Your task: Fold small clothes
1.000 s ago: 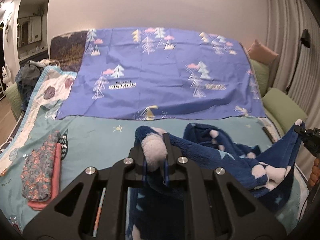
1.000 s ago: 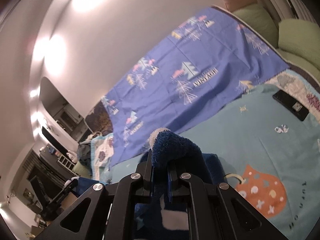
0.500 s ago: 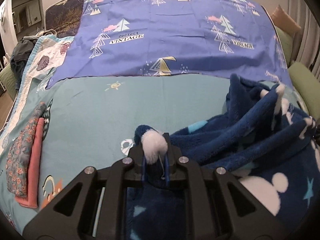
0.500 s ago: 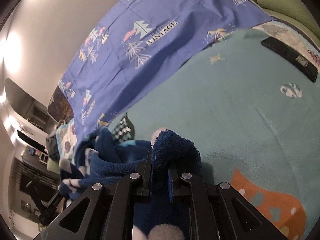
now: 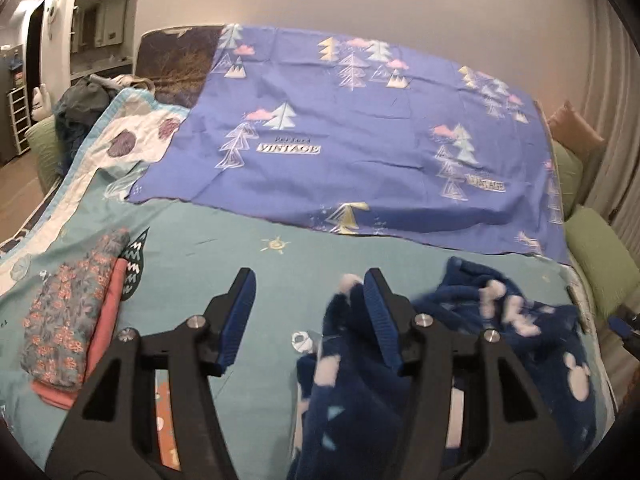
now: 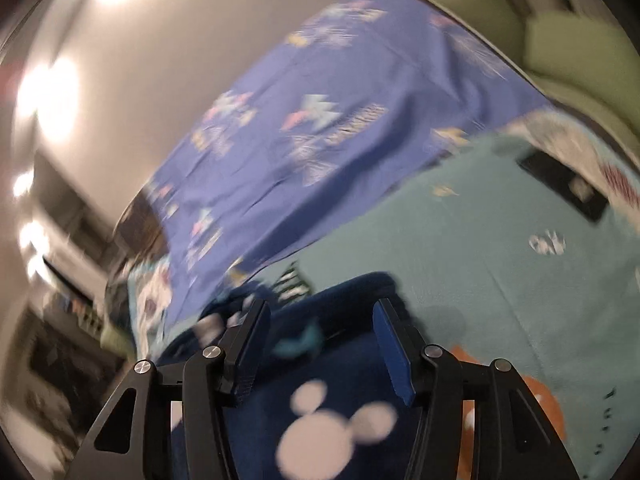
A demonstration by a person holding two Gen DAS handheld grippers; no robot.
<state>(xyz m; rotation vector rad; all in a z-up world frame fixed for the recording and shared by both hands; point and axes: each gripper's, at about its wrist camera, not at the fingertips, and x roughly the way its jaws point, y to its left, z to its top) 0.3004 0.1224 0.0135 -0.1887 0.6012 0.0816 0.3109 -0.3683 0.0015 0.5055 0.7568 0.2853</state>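
Note:
A dark blue fleece garment (image 5: 500, 344) with white mouse-head prints lies crumpled on the teal bedspread (image 5: 248, 264), at the lower right of the left wrist view. My left gripper (image 5: 308, 316) is open and empty; its right finger (image 5: 380, 320) touches the fleece's left edge. In the blurred right wrist view the same fleece (image 6: 332, 396) lies under my right gripper (image 6: 320, 332), which is open and holds nothing.
A folded floral and pink stack (image 5: 68, 320) lies at the left on the bedspread. A purple tree-print sheet (image 5: 360, 140) covers the far half of the bed. A black phone-like slab (image 6: 564, 184) lies at the right. Green cushions (image 5: 596, 248) line the right side.
Both grippers held the fleece shut, swung it down onto the bed, then opened and let it go. The garment now lies on the bedspread.

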